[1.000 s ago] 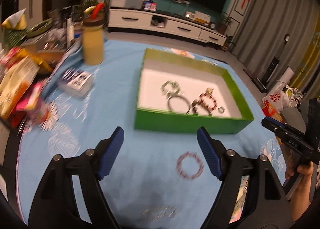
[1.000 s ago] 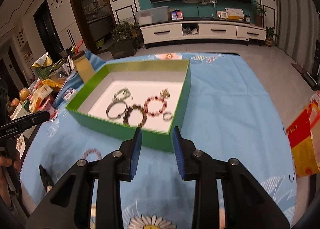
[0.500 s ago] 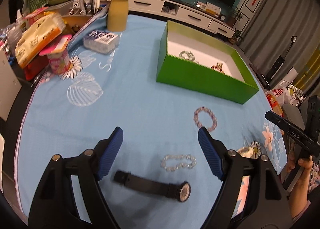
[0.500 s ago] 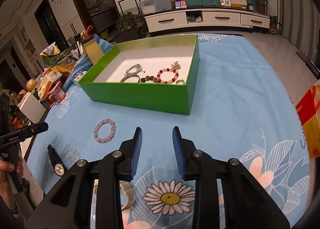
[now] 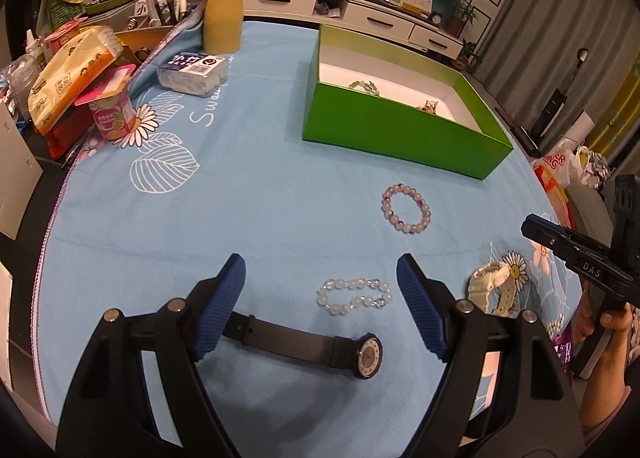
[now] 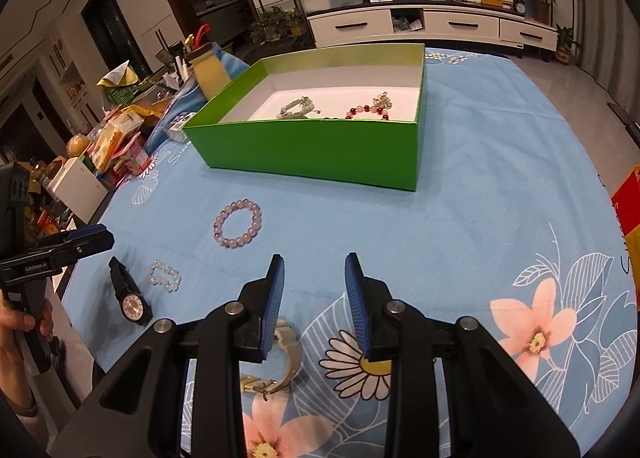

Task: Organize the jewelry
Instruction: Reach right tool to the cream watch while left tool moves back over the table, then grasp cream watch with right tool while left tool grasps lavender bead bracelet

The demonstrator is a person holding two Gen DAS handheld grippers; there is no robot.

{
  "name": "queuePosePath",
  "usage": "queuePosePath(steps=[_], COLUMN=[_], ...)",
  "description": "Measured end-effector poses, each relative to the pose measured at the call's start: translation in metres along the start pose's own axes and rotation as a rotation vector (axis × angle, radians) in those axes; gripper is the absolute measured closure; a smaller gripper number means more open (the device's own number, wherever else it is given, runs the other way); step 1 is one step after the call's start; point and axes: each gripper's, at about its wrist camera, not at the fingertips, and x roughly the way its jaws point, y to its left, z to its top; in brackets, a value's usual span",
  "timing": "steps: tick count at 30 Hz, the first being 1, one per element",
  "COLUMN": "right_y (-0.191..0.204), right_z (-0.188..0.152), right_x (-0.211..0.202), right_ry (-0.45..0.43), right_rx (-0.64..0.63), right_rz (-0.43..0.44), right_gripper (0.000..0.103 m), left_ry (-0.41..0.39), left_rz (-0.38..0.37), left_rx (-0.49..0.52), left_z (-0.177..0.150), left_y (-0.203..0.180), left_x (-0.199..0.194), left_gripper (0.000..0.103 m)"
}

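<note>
A green box [image 5: 400,134] stands on the blue flowered cloth and holds several bracelets. In front of it lies a pink bead bracelet [image 5: 406,210]. Closer to me are a clear bead bracelet [image 5: 354,296], a black watch [image 5: 312,346] and a cream watch [image 5: 494,290]. My left gripper [image 5: 320,270] is open just above the clear bracelet and the black watch, with nothing between its fingers. My right gripper [image 6: 315,270] is open a little and empty. The cream watch [image 6: 286,350] lies partly under its left finger. Its view also shows the box [image 6: 312,150] and the pink bracelet [image 6: 238,222].
A yellow bottle [image 5: 223,18], a clear plastic pack [image 5: 192,72], a pink cup [image 5: 112,114] and snack packs crowd the table's left side. A person's hand [image 5: 608,318] holds the right gripper at the right edge. A red bag [image 6: 628,226] is beyond the table.
Both grippers have drawn back from the green box toward the near side of the table and sunk lower. The loose bracelets and watches have come into view.
</note>
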Motion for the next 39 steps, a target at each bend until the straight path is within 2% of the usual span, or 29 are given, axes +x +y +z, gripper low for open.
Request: queuePosePath(steps=[13, 20, 22, 23, 31, 36, 39], right_y=[0.009, 0.01, 0.01, 0.01, 0.014, 0.015, 0.017], right_z=[-0.005, -0.004, -0.004, -0.004, -0.019, -0.026, -0.027], right_x=[0.003, 0.007, 0.007, 0.007, 0.009, 0.003, 0.001], right_ry=[0.021, 0.03, 0.028, 0.029, 0.114, 0.124, 0.123], right_rx=[-0.04, -0.041, -0.04, -0.041, -0.116, -0.118, -0.13], right_rz=[0.02, 0.027, 0.026, 0.03, 0.065, 0.127, 0.127], right_gripper=[0.071, 0.071, 0.064, 0.064, 0.064, 0.062, 0.062], left_ry=[0.036, 0.111, 0.133, 0.141, 0.159, 0.159, 0.152], left_rz=[-0.015, 0.017, 0.018, 0.017, -0.008, -0.026, -0.044], left_rx=[0.0, 0.127, 0.152, 0.16, 0.166, 0.144, 0.131], left_z=[-0.004, 0.0, 0.001, 0.001, -0.001, 0.0, 0.004], left_y=[0.0, -0.016, -0.018, -0.019, -0.02, -0.018, -0.021], left_x=[0.01, 0.033, 0.039, 0.042, 0.047, 0.049, 0.051], left_gripper=[0.024, 0.024, 0.024, 0.024, 0.024, 0.024, 0.024])
